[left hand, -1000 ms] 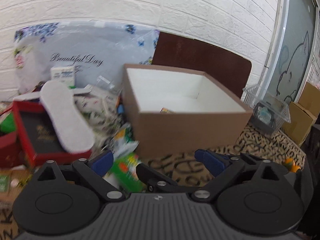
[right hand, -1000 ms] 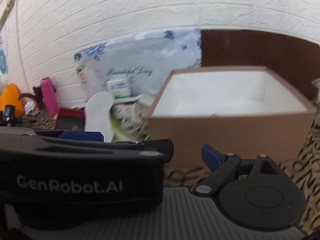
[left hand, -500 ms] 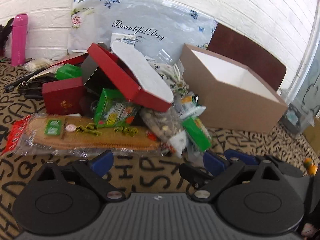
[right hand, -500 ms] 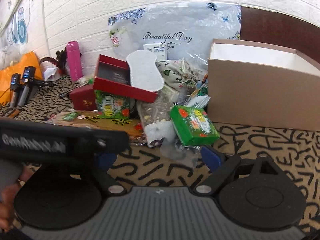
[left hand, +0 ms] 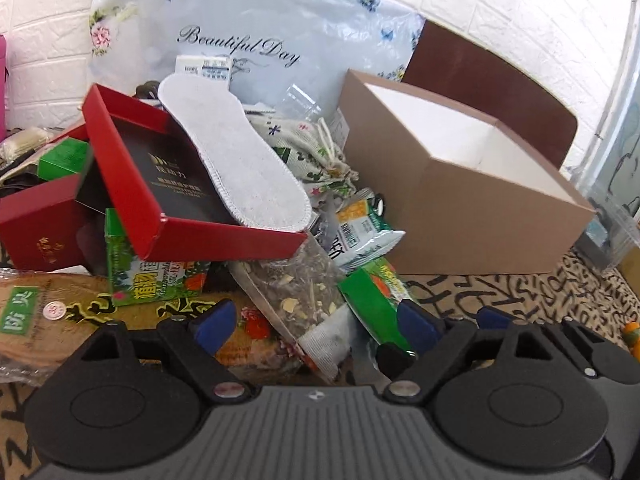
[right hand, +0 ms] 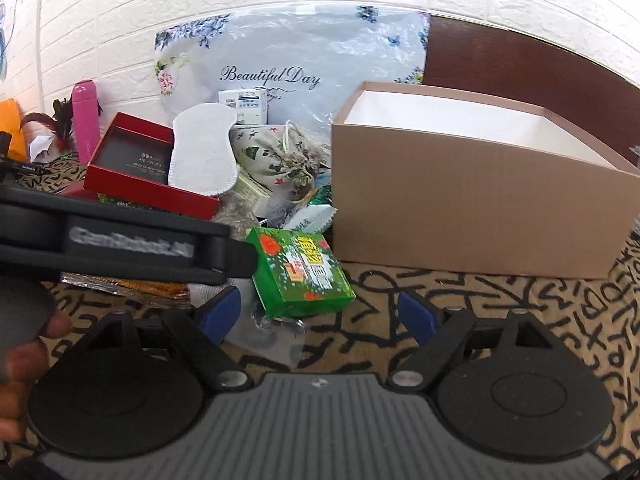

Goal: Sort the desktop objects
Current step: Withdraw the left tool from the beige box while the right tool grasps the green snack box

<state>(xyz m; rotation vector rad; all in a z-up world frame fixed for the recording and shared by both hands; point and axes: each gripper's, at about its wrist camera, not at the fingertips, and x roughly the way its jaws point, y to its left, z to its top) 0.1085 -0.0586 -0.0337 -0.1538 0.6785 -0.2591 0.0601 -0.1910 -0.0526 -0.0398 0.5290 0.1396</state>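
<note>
Both tongs are empty, so we read this as the approach to a pick. Left gripper [left hand: 312, 322]: jaws spread but they have just been closing a bit, with the clear bag of dried herbs [left hand: 298, 292] lying in the gap, pads not on it. Right gripper [right hand: 318, 314]: jaws wide, also just narrowed slightly, nothing pinched; the green carton [right hand: 300, 272] sits at 12 o'clock just beyond the tips, on the letter-print cloth [right hand: 500, 300]. The left tool's black body crosses the right view at 9 o'clock, with a hand [right hand: 24, 364] on its handle at 8 o'clock. Farther out, the heap: red lid [left hand: 160, 184] tilted at 10–11 o'clock of the left tips with the white insole [left hand: 236, 156] lying in it, floral pouch [right hand: 280, 156] behind, and the snack pack [left hand: 360, 236] at 1 o'clock. The open brown box [right hand: 472, 200], at 1–2 o'clock in both views, is our likely drop target; its floor is not visible from here. Next move, in our judgement: push the right tips forward and down to straddle the carton across its narrow side, then close. The herb bag is limp, so pinch a corner. Watch for the two tools fouling each other; they are close.
</note>
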